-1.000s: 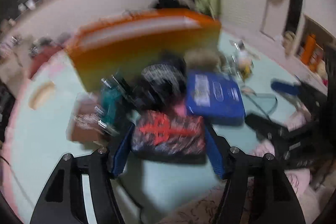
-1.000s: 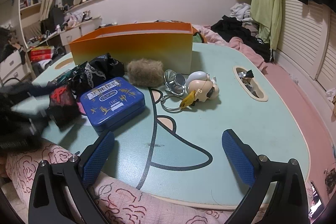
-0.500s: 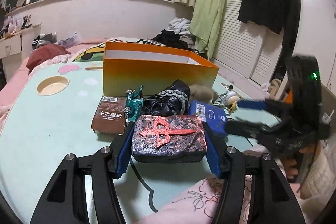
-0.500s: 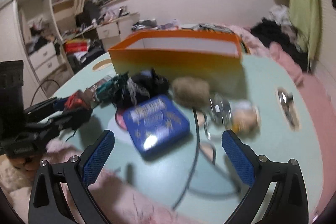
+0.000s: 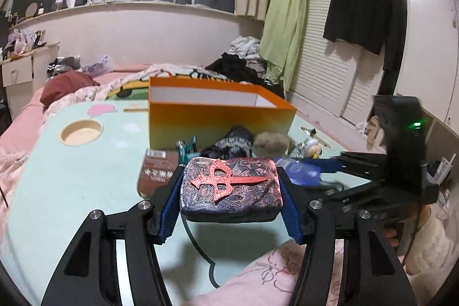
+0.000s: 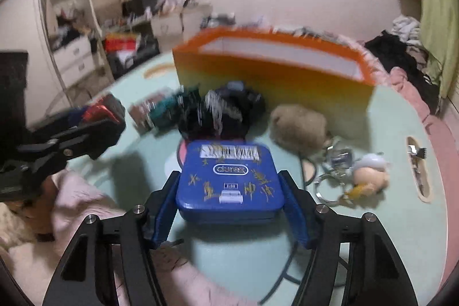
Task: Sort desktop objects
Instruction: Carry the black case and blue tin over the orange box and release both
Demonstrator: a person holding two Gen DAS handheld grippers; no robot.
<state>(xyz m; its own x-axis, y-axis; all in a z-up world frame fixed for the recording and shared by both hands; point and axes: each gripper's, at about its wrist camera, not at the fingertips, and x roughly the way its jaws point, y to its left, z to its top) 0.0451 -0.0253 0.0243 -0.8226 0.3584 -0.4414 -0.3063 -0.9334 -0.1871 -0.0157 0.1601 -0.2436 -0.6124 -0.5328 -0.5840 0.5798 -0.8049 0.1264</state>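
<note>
My left gripper (image 5: 229,197) is shut on a dark patterned box with a red dagger emblem (image 5: 229,188) and holds it above the mint table (image 5: 71,185). My right gripper (image 6: 231,194) has its blue pads against both sides of the blue tin (image 6: 229,179), which sits on the table. The open orange box (image 5: 218,116) stands behind the clutter; it also shows in the right wrist view (image 6: 275,73). The left gripper with its box appears at the left of the right wrist view (image 6: 94,116).
On the table lie a brown packet (image 5: 155,171), a teal toy car (image 5: 186,148), a black patterned pouch (image 6: 229,111), a brown fur ball (image 6: 298,125), a key ring with a small mirror (image 6: 335,162) and a doll head (image 6: 370,177). A pink quilt (image 6: 86,205) lies at the near edge.
My left gripper has lifted the dagger box off the table. My right gripper has swung left and closed in on the blue tin.
</note>
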